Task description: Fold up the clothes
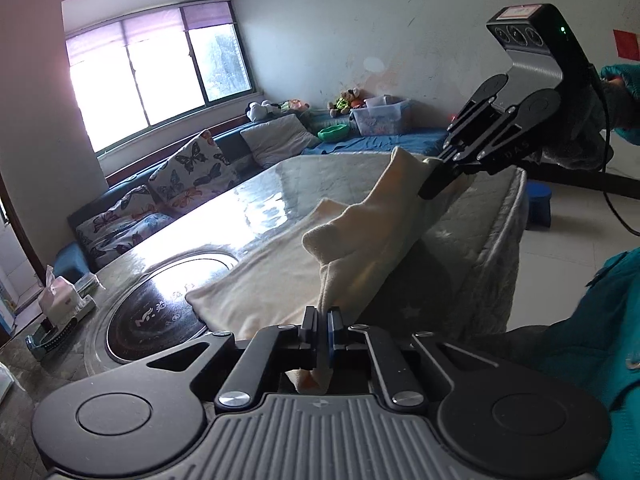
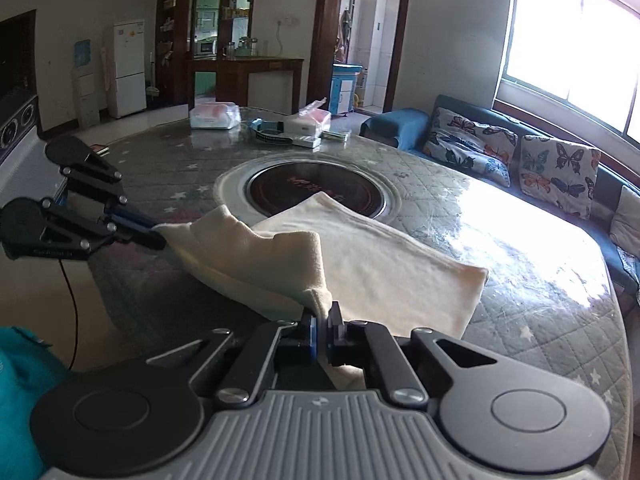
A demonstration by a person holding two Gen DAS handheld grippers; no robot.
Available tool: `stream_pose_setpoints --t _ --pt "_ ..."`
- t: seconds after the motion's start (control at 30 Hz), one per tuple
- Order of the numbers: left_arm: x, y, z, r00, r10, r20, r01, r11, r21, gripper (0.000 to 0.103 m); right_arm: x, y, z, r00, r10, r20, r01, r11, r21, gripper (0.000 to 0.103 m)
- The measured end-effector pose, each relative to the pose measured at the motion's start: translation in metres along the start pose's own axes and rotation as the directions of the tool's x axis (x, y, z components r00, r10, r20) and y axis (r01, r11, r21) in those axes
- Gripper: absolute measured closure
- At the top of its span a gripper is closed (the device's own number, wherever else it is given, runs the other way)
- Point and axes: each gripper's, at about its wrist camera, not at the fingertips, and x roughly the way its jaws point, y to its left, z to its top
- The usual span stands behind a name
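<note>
Pinching the near edge of a cream garment (image 1: 280,276) at two corners, I held it lifted off the round table (image 2: 520,280) while its far half lay flat on the tabletop. My left gripper (image 1: 323,316) was clamped shut on one corner, a fold of cloth squeezed between the pads and a tail of it hanging behind them. My right gripper (image 2: 323,320) was closed just as tightly on the other corner, the fabric bunched into a peak where it entered the pads. From the left wrist view the right gripper (image 1: 434,186) showed beyond the raised edge, biting the cloth near the table's rim.

By my reckoning the fold had only begun: the near edge was up and slack between my two grips, not yet carried over onto the flat half, and the far edge reached just onto the dark round cooktop (image 2: 316,190) sunk in the table's middle. Whether earlier folds were already in it, I could not tell.

The garment looked soft, thick and matte, sagging in rounded creases. Under it lay a grey quilted cover with pale stars, beneath a glossy clear sheet that flared white in the window light.
</note>
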Motion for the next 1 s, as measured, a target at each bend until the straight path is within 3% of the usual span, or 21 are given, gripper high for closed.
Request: stream_pose_setpoints --t 0.2,0.43,0.77,1.0 --pt "0.007 0.01 0.007 0.999 0.033 0.009 -0.032 0.999 -0.023 0.098 -0.014 0.007 0.004 1.0 -0.004 0.005 0.005 1.0 -0.029 0.099" --pt "0.05 0.043 0.027 0.993 0.116 -0.004 -0.116 0.991 -0.06 0.098 0.015 -0.017 0.027 0.999 -0.032 0.007 0.032 0.999 0.009 0.099" --pt "0.149 0.095 0.041 0.972 0.19 -0.138 -0.208 0.97 -0.129 0.098 0.089 -0.069 0.062 0.997 -0.068 -0.037 0.07 0.997 0.046 0.099" --pt "0.211 0.102 0.035 0.951 0.225 -0.212 -0.261 0.953 -0.157 0.098 0.151 -0.096 0.052 0.989 -0.111 -0.101 0.124 0.983 0.136 0.099"
